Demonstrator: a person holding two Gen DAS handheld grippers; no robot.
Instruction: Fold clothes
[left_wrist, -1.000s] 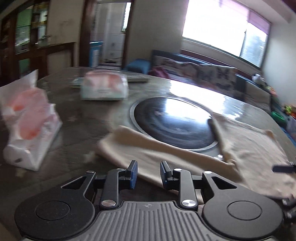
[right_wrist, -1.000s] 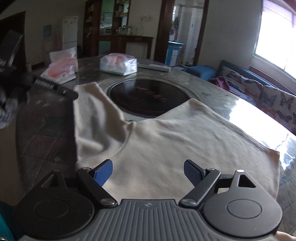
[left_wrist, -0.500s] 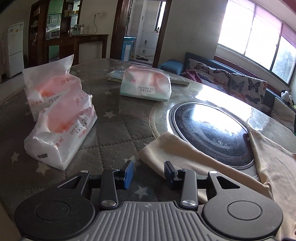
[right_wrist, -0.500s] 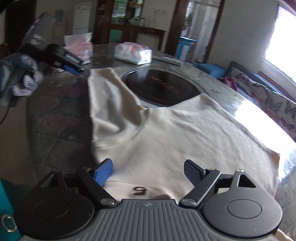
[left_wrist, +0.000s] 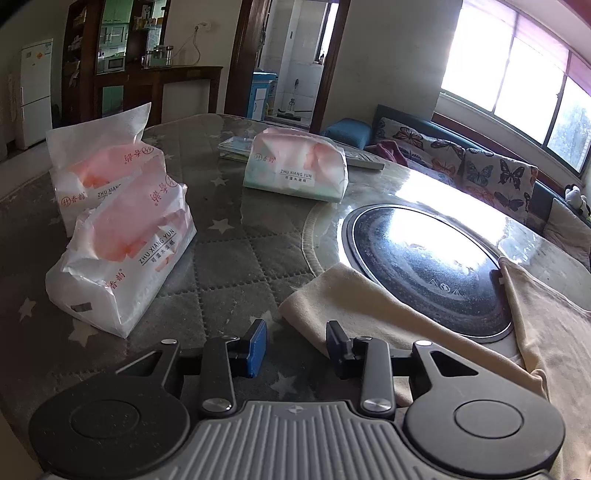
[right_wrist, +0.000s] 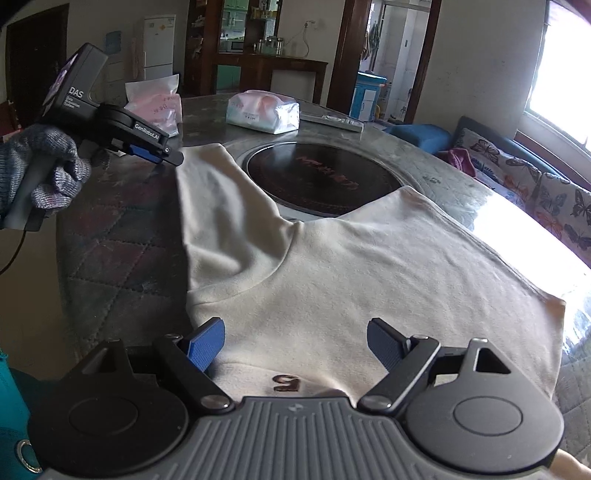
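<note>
Your left gripper (left_wrist: 295, 341) has been opening its jaws: they are now standing a little wider than a second ago, with nothing pressed between them. It is also sitting off the cream cotton T-shirt (right_wrist: 332, 266) now, at the very tip of the sleeve (left_wrist: 332, 291), over the grey star-patterned tabletop (left_wrist: 229, 273), no longer above the sleeve's middle.

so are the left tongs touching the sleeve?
Cannot tell. Left wrist view: left tongs open, sleeve edge between the pads, no pinch visible. Right wrist view: tips meet the sleeve end, contact unclear.
</note>
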